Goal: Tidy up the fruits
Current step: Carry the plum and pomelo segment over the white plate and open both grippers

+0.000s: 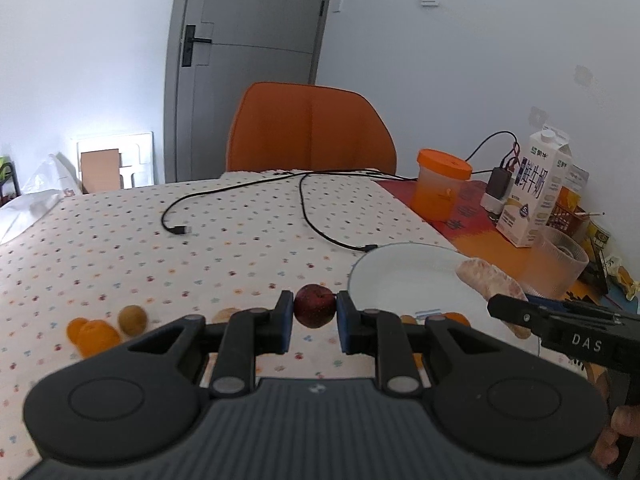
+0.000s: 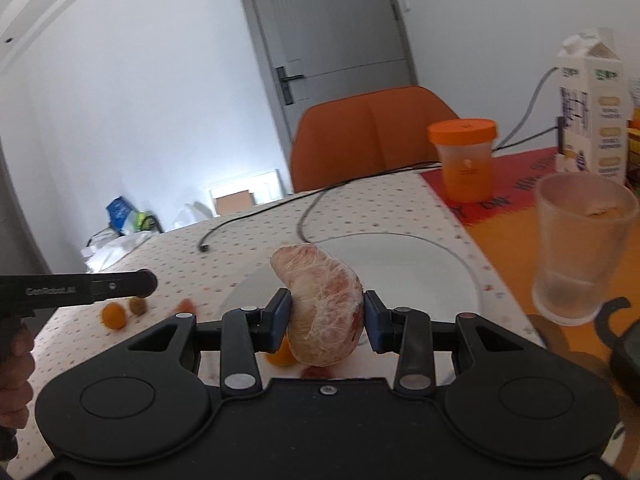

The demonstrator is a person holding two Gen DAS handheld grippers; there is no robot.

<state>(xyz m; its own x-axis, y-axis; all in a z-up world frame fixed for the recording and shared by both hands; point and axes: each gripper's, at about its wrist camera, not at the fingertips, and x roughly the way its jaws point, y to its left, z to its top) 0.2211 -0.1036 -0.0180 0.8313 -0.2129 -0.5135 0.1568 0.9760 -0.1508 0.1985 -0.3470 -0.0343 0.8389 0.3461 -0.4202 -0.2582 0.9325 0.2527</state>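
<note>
Two black two-finger grippers with blue pads each carry a piece of fruit above a table covered with a white cloth dotted in small coloured flowers (image 1: 120, 248). The left gripper (image 1: 315, 312) has its jaws drawn close together, the pads pressing on both sides of a small dark red round fruit (image 1: 314, 306), which sits between the fingertips clear of the cloth. The right gripper (image 2: 325, 320) stands a little wider and clamps a large peeled pinkish citrus segment (image 2: 324, 304), curved and veined with white pith, held upright between its pads.

Just beyond both grippers lies a round white plate (image 1: 400, 280), bare where it shows; in the right wrist view the segment hangs over its near edge. In the left wrist view the right gripper reaches in from the right with the segment over the plate's right side.

On the cloth to the left of the left gripper lie orange peeled citrus pieces (image 1: 94, 334) and, just beside them, a small brownish-yellow round fruit (image 1: 133, 319). More orange fruit shows partly hidden under both grippers.

Farther out, a black cable (image 1: 240, 196) loops across the cloth. To the right stand a ribbed translucent tumbler (image 2: 580, 248), a translucent jar with an orange lid (image 1: 442, 184) and a white milk carton (image 1: 536, 196). An orange chair (image 1: 312, 128) stands behind the table, before a grey door (image 1: 256, 40).
</note>
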